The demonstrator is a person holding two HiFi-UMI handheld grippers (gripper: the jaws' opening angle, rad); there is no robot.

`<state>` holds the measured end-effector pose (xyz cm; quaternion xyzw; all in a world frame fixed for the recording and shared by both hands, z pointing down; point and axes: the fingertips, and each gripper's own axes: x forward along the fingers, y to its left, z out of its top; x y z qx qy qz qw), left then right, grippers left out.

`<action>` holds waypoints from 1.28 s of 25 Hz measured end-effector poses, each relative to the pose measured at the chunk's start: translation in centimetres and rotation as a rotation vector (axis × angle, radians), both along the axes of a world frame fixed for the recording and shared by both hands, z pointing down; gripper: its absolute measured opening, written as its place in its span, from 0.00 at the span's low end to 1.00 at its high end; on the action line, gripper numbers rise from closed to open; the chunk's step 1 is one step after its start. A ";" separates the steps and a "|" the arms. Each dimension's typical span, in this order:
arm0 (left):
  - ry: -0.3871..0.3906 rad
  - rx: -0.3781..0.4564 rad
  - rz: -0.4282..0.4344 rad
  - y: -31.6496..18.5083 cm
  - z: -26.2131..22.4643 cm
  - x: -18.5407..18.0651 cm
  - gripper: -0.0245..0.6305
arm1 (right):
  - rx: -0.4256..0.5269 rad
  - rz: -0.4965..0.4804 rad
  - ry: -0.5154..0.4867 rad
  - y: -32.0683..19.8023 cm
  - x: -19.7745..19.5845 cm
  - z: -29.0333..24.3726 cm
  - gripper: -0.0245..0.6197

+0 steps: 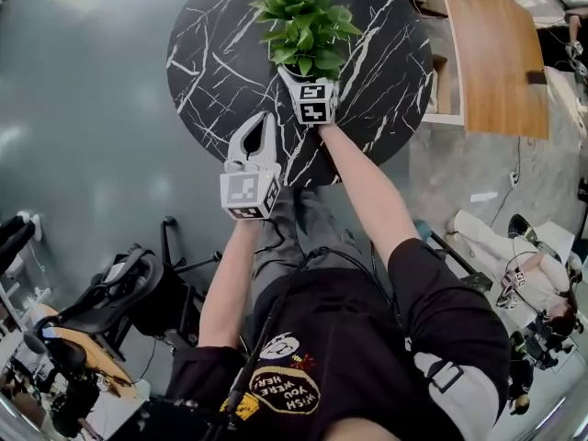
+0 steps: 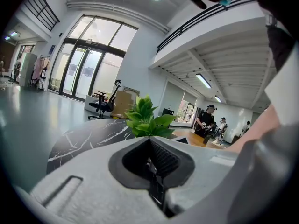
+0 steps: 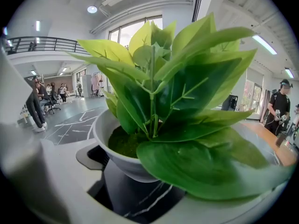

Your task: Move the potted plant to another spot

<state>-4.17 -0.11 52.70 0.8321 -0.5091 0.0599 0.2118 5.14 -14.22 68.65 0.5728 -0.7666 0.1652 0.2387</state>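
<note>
The potted plant (image 1: 303,16), green leaves in a white bowl-shaped pot (image 3: 117,153), stands toward the far side of the round black marble table (image 1: 211,62). My right gripper (image 1: 299,68) reaches in from the near side, and its jaws hug the pot's sides. In the right gripper view the pot fills the gap between the jaws and the leaves (image 3: 187,101) hide the right jaw. My left gripper (image 1: 260,122) hovers over the table's near edge, shut and holding nothing. In the left gripper view the plant (image 2: 147,120) shows just beyond the tips of that gripper (image 2: 150,146).
A wooden table top (image 1: 496,53) with white shelving stands right of the marble table. A black office chair (image 1: 119,292) is on the floor at lower left. People (image 1: 542,283) are at the far right. Another chair (image 2: 105,104) stands behind the table.
</note>
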 end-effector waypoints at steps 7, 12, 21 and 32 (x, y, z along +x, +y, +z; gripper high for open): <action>-0.027 -0.009 0.008 6.7 -1.0 0.0 0.04 | -0.021 -0.011 0.005 9.8 1.6 -0.2 0.81; -0.035 -0.003 0.067 10.0 -1.5 -0.6 0.04 | -0.030 0.022 0.021 15.8 2.0 -0.2 0.81; 0.016 0.010 0.118 14.1 -3.0 -3.8 0.04 | -0.050 0.098 0.016 25.6 1.4 -0.2 0.81; 0.016 -0.004 0.111 17.2 -3.1 -3.4 0.04 | -0.014 0.013 -0.006 29.8 1.3 -0.1 0.81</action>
